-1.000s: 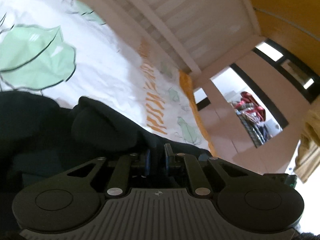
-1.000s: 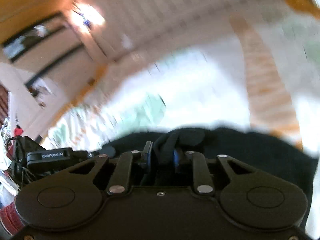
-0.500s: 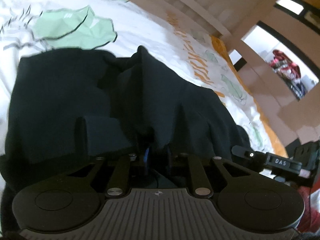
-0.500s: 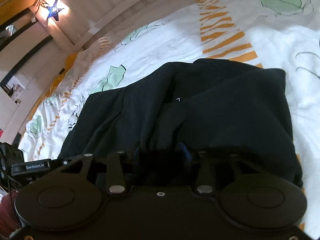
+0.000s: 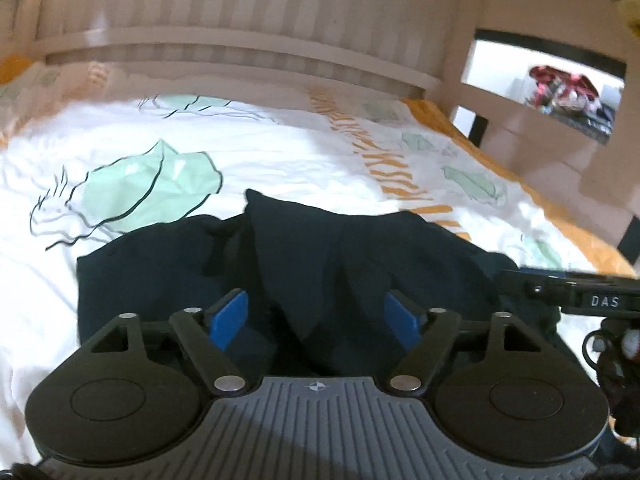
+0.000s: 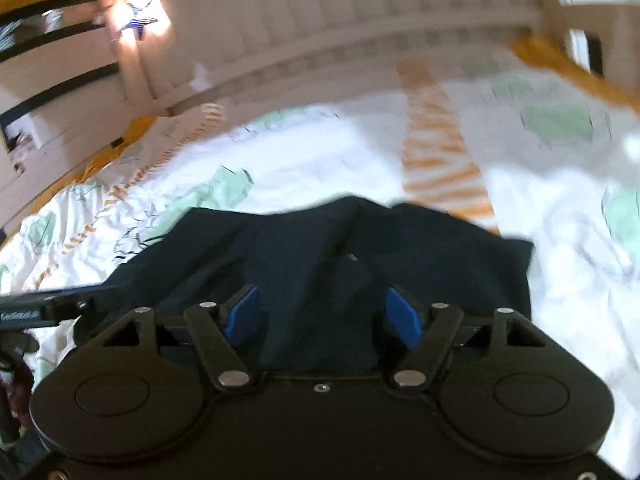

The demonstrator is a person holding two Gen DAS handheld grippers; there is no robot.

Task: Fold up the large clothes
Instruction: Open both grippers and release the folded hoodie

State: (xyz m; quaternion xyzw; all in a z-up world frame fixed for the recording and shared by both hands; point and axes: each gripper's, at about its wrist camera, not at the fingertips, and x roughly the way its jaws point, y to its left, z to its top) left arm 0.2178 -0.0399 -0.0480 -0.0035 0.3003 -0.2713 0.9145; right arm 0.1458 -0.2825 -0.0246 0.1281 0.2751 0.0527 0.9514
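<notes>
A dark navy garment point(image 5: 168, 272) lies bunched in folds on a white bedsheet, and the right wrist view shows the same garment point(image 6: 460, 264). My left gripper point(image 5: 316, 314) hangs low over its near edge with its jaws opening; the blue pads point(image 5: 228, 318) stand wide apart and do not press the cloth that lies between them. My right gripper point(image 6: 322, 312) is likewise opening over the cloth, its blue pads point(image 6: 402, 314) spread and free of the fabric. The right gripper's body pokes in at the right edge of the left wrist view.
The bedsheet point(image 5: 280, 152) is white with green leaf prints and orange stripes. A slatted headboard point(image 5: 240, 12) stands at the far end. A shelf unit with clutter point(image 5: 560, 88) is beyond the bed's right side. A star-shaped lamp point(image 6: 136, 20) glows at the upper left.
Both grippers were shut on the dark cloth and lifted; they came down toward the bed and their jaws spread wide, letting go of the garment, which now rests on the sheet.
</notes>
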